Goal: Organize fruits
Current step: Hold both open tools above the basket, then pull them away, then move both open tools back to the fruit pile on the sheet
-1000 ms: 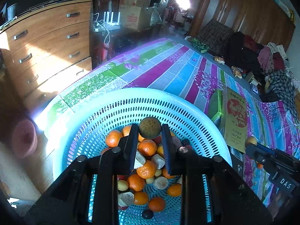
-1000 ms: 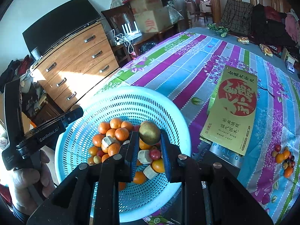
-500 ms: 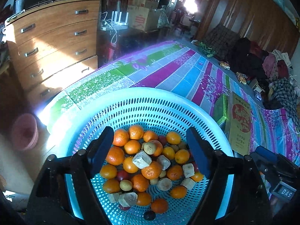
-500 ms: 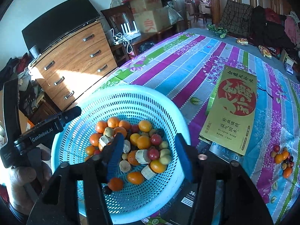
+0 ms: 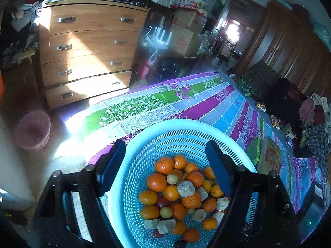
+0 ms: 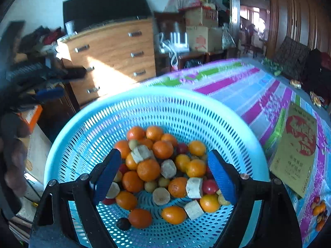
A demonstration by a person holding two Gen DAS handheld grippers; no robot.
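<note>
1. Closest to my right camera, the right gripper point(image 6: 165, 173) hangs over the blue basket point(image 6: 186, 103) with its jaws spread wide; they have just been opening, and nothing sits between the blue pads.
2. Under those jaws lies the pile of fruit point(image 6: 163, 171): oranges, small red and yellow-green fruits, pale cut chunks and one dark round fruit point(image 6: 123, 223) near the front edge of the heap.
3. On my left camera, the left gripper point(image 5: 165, 167) also stands wide, having just opened, and it holds nothing. Its left finger lies outside the basket's near rim and its right finger over the bowl.
4. From this side the same fruit heap shows in the basket's bottom, with a brownish cut chunk point(image 5: 185, 188) resting on top of the oranges.
5. Just past the basket, the striped floral tablecloth point(image 5: 186, 103) runs away in green, purple and blue bands.
6. To the right on that cloth lies a flat gold box with a red disc point(image 6: 298, 150), and beside it, near my frame edge, a small loose cluster of fruit point(image 6: 318, 212) well apart from the basket.
7. Beyond the table's left edge stands a wooden chest of drawers point(image 5: 86, 49) in sunlight, with a pink wastebasket point(image 5: 33, 130) on the floor beside it.
8. Farthest back, I see cardboard boxes point(image 6: 202, 29) stacked by a bright doorway.
</note>
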